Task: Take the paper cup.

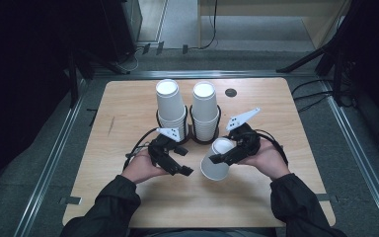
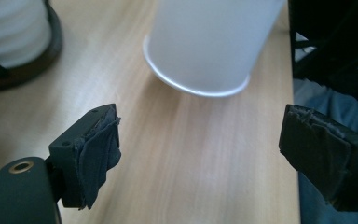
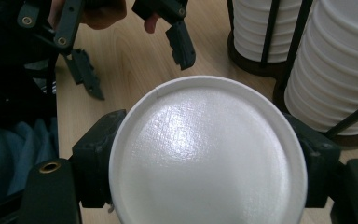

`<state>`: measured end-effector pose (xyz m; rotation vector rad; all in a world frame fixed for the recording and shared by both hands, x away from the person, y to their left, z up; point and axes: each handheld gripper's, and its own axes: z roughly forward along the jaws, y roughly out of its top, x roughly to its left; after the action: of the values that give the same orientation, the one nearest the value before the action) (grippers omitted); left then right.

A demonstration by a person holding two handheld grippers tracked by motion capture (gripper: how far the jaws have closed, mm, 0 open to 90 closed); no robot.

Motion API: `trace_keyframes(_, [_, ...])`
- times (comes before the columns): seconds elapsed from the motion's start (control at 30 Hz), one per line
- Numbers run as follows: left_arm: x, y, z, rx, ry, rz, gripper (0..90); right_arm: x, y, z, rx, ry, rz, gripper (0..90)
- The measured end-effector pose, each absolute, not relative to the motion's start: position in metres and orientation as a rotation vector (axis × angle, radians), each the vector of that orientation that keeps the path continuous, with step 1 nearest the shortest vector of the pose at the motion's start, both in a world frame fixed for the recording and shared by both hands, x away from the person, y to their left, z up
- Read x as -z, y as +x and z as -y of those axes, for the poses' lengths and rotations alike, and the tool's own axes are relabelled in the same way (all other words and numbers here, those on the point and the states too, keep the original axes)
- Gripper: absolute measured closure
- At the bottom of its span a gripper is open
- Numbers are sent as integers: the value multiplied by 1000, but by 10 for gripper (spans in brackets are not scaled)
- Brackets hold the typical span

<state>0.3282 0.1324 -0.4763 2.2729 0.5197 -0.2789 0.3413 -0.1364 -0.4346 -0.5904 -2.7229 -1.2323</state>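
Right tongs (image 1: 220,157) clamped on a white paper cup (image 1: 217,160), tilted just before the black-ringed cup stacks (image 1: 205,111); left tongs (image 1: 176,160) gape apart, probably to take its rim squarely, gently.

A light wooden rectangular worktop (image 1: 128,103) fills the frame's centre, on grey carpeted floor (image 1: 355,148). Metal floor rails (image 1: 49,163) flank it. Pale wooden furniture (image 1: 321,19) stands upper right; darkness covers upper left.
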Motion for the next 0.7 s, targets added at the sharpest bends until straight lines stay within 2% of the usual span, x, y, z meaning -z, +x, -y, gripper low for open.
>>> trace_keyframes(0.3, [477, 325, -122, 241, 2286, -475, 43, 434, 343, 131, 1274, -594, 2660, 252])
trace_keyframes(0.7, [476, 320, -108, 244, 2271, -420, 3, 421, 337, 118, 1347, -527, 2625, 253])
